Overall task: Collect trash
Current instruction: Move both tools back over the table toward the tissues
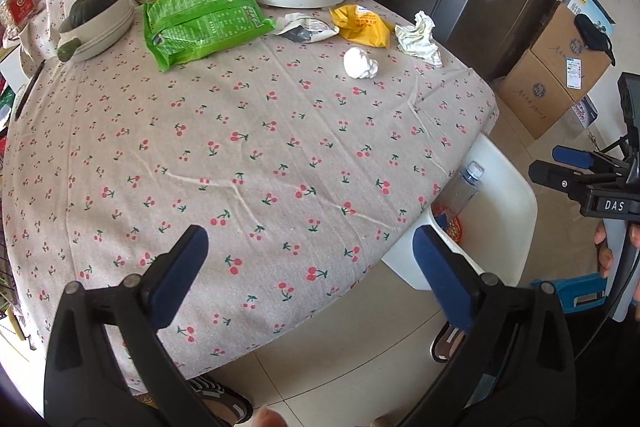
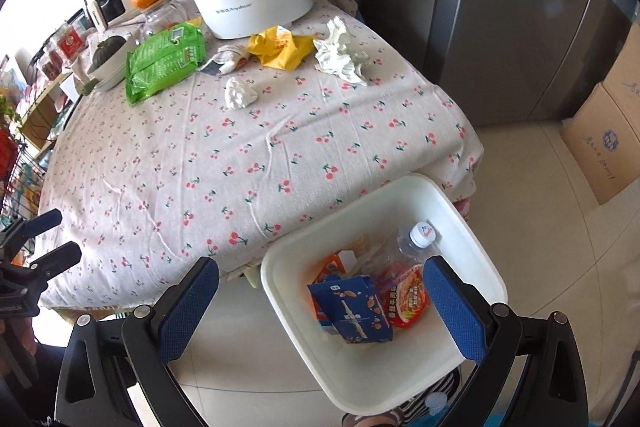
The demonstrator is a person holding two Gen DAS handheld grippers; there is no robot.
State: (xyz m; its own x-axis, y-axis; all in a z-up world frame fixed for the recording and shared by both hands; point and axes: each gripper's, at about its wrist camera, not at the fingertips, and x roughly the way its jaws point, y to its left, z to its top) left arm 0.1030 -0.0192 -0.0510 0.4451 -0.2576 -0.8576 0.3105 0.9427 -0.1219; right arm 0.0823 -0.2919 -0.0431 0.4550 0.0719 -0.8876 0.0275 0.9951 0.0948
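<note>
Over the bin [image 2: 472, 223], both grippers [image 1: 310, 273] [image 2: 320, 301] gape wide, empty; far tissue [image 1: 360, 63] could roll off when nudged.

A matt cotton-looking tablecloth [image 2: 256, 147] printed with cherries is covering the table, creasing softly. On it a glossy green plastic packet [image 1: 202, 21] is catching the light beside a shiny yellow wrapper [image 1: 362, 27], a crumpled white paper tissue [image 1: 360, 63] and a larger wad of wrinkled paper [image 2: 340, 57]. The white pot [image 2: 250, 1] is looking smooth and enamelled. The fridge [image 2: 512, 19] is showing brushed grey metal. The bin [image 2: 476, 239] is looking like smooth white plastic, holding a clear plastic bottle [image 2: 416, 241] and a printed card carton [image 2: 356, 311]. Both grippers' pads [image 2: 188, 307] are showing rough blue rubber on black matt plastic
</note>
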